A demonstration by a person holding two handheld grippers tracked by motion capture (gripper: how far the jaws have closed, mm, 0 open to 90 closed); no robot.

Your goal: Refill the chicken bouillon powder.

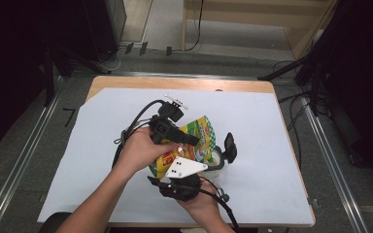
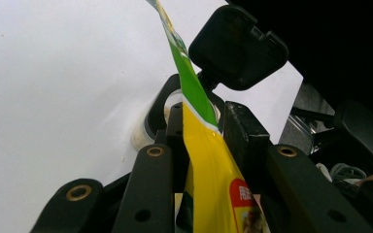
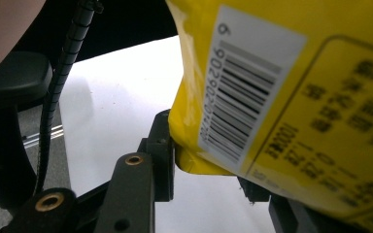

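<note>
A yellow and green snack bag (image 1: 201, 138) is held above the table between both grippers. In the left gripper view my left gripper (image 2: 201, 131) is shut on the bag (image 2: 209, 170), whose thin edge is pinched between its pads. From above, the left gripper (image 1: 194, 143) reaches in from the left. My right gripper (image 1: 182, 160) comes from the front, under its grey plate. In its own view the right gripper (image 3: 209, 167) is shut on the lower corner of the bag (image 3: 296, 97), beside the barcode. The bag hides its right jaw.
A white container (image 1: 216, 160) with an open black flip lid (image 1: 230, 147) stands just right of the bag; the lid (image 2: 238, 46) looms ahead of the left gripper. White sheet (image 1: 272, 145) covers the wooden table. A small white piece (image 1: 176, 101) lies at the back.
</note>
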